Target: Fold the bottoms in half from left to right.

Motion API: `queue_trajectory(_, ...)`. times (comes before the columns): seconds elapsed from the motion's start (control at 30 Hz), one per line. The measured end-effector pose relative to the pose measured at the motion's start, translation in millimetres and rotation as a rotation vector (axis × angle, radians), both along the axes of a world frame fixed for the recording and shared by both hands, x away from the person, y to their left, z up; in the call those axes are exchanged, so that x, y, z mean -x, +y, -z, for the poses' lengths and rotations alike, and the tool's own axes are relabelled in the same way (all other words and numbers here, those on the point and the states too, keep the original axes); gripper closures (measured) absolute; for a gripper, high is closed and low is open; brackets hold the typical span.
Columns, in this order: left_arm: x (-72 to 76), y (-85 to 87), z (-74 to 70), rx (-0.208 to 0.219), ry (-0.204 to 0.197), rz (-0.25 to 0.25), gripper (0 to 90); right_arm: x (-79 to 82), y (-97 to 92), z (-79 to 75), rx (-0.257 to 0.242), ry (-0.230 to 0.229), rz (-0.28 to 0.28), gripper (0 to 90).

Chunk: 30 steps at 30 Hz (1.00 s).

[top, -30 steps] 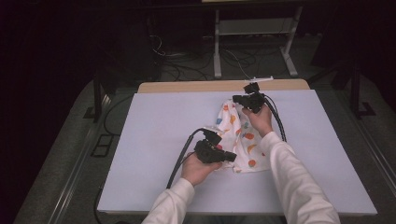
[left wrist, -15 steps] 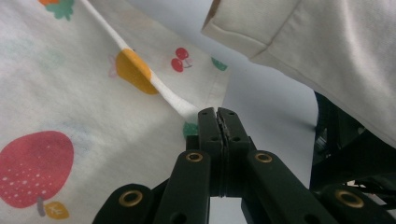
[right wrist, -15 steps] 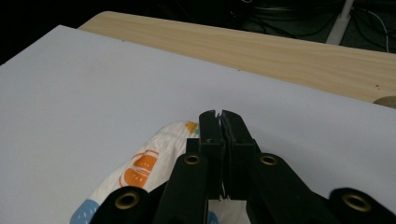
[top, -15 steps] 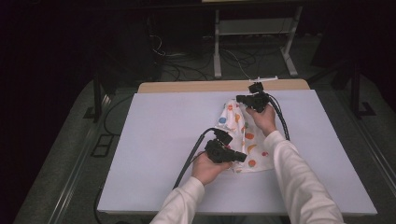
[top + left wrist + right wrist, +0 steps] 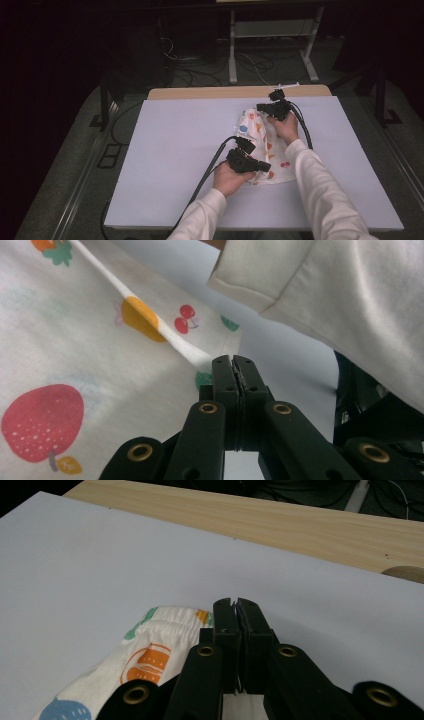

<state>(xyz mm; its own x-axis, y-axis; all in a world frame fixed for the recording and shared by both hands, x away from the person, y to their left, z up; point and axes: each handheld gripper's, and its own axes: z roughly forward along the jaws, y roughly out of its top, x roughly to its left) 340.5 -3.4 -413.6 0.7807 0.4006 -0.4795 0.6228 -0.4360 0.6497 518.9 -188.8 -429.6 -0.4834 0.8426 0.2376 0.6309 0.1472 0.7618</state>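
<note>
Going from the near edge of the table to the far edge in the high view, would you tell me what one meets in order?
White sleeves → left tool → fruit-print cloth → right tool → bare wooden strip of the table.

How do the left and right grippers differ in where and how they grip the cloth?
The left gripper pinches a thin folded edge of the cloth at its near end, while the right gripper is at the far end, beside a gathered, elastic-looking hem. In the high view, the left sits closer to the person and the right farther up the table. Both have their jaws shut.
</note>
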Motion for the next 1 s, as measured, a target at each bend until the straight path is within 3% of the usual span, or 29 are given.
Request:
queue_trajectory(0.3, -3.1, -11.3, 2.0, 0.006, 0.001, 0.007, 88.8, -2.2, -5.7, 2.5, 0.015, 0.009, 0.011, 86.6)
queue_trajectory(0.5, -8.6, -18.9, 6.0, 0.026, 0.022, -0.015, 88.8, -5.6, -8.2, 3.9, 0.04, 0.021, 0.025, 85.4)
queue_trajectory(0.6, -9.4, -25.5, 8.0, 0.041, 0.029, -0.015, 88.8, -5.6, -12.5, 3.9, 0.023, 0.033, 0.028, 83.1)
queue_trajectory(0.67, -9.0, -31.3, 9.8, 0.046, 0.036, -0.016, 88.8, -4.6, -15.0, 2.5, 0.034, 0.025, 0.025, 75.5)
queue_trajectory(0.7, -9.1, -33.7, 10.5, 0.042, 0.038, -0.008, 88.8, -3.8, -16.3, 1.6, 0.029, 0.023, 0.03, 65.3)
queue_trajectory(0.83, -8.5, -40.6, 12.2, 0.051, 0.042, -0.009, 88.8, -1.3, -22.0, -1.2, 0.017, 0.024, 0.023, 61.9)
queue_trajectory(0.87, -8.2, -43.6, 12.8, 0.052, 0.04, -0.006, 88.9, 1.5, -24.6, -3.4, 0.019, 0.022, 0.024, 54.7)
queue_trajectory(1.0, -8.9, -48.1, 14.5, 0.057, 0.041, -0.007, 88.8, 7.4, -27.5, -7.3, 0.009, 0.021, 0.003, 47.2)
